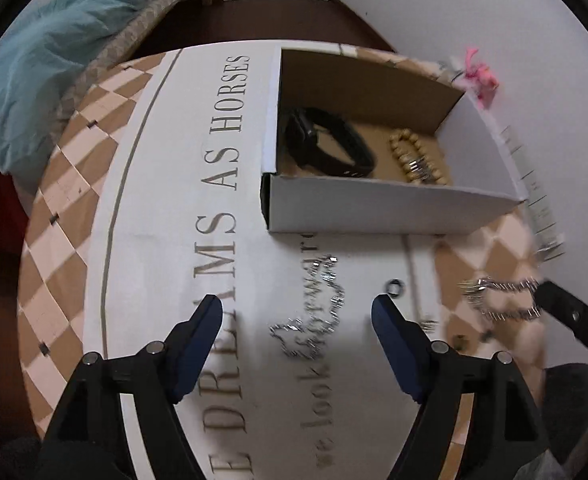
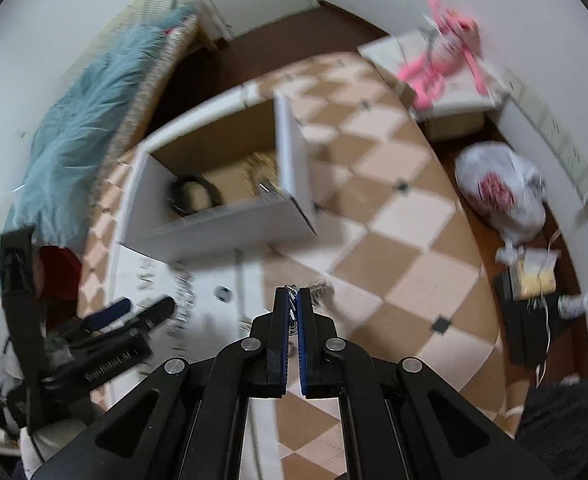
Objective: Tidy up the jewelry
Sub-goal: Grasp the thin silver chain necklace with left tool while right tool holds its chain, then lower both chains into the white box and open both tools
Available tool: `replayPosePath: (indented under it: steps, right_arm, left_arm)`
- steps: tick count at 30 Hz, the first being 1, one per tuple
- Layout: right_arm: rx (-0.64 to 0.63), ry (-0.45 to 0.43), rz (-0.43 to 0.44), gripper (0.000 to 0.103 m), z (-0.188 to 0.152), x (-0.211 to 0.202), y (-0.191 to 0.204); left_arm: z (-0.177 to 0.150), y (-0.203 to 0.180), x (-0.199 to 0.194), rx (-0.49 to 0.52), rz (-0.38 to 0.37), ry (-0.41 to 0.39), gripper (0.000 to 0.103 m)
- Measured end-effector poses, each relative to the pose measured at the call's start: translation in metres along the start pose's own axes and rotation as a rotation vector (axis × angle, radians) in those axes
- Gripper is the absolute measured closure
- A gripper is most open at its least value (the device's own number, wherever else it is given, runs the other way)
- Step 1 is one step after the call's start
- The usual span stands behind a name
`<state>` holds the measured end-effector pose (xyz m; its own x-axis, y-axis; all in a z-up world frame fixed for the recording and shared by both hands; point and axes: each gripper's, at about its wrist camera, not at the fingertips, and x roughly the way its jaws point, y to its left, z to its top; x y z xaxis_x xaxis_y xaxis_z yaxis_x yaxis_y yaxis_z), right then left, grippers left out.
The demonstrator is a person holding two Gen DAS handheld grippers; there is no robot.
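An open white cardboard box (image 1: pixel 374 208) sits on the table and holds a black watch (image 1: pixel 326 142) and a wooden bead bracelet (image 1: pixel 418 156). My left gripper (image 1: pixel 298 308) is open, low over a silver chain necklace (image 1: pixel 314 312) lying on the printed white cloth. A small ring (image 1: pixel 394 288) lies by its right fingertip. My right gripper (image 2: pixel 292 294) is shut on a silver chain bracelet (image 2: pixel 291 300), which shows in the left wrist view (image 1: pixel 498 296) lifted at the right. The box also shows in the right wrist view (image 2: pixel 221 224).
The table has a checkered tan and cream cover (image 2: pixel 394 220). A teal fluffy blanket (image 1: pixel 33 68) lies on a bed at the left. A pink item (image 2: pixel 442 64) sits on a white stand, and a white plastic bag (image 2: pixel 502 188) lies on the floor at the right.
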<state>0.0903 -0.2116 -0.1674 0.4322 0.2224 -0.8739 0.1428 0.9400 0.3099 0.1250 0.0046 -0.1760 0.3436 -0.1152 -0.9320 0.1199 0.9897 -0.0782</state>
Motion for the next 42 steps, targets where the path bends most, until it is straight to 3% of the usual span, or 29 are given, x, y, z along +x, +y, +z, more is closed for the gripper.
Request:
replayPosePath:
  steps: [5,9,11,12,13,20,31,42]
  right_arm:
    - [0.027,0.036,-0.063,0.099,-0.015,0.024,-0.018]
    - [0.021,0.053,-0.091,0.099,-0.018,0.033,-0.022]
    - [0.019,0.058,-0.097,0.099,-0.018,0.036,-0.022]
    - [0.02,0.06,-0.097,0.099,-0.019,0.037,-0.022]
    - [0.019,0.062,-0.099,0.099,-0.019,0.037,-0.022]
    - [0.012,0.048,-0.074,0.099,-0.014,0.027,-0.015]
    - [-0.06,-0.019,0.013,0.099,0.006,-0.026,0.016]
    - [-0.157,-0.094,0.112,0.099,0.042,-0.082,0.06]
  left_arm:
    - [-0.001,-0.017,0.026,0.069,0.066,0.034,0.027]
    - [0.001,-0.024,0.026,0.09,0.071,-0.003,0.029]
    - [0.003,-0.027,0.025,0.102,0.033,-0.024,0.052]
    - [0.004,-0.029,0.023,0.11,0.04,-0.032,0.078]
    - [0.006,-0.031,0.023,0.12,0.035,-0.028,0.098]
    - [0.007,-0.016,0.013,0.064,-0.036,-0.023,0.102]
    - [0.0,0.02,-0.065,-0.08,-0.198,-0.1,0.102]
    - [0.03,0.023,-0.122,-0.081,-0.274,-0.193,0.102]
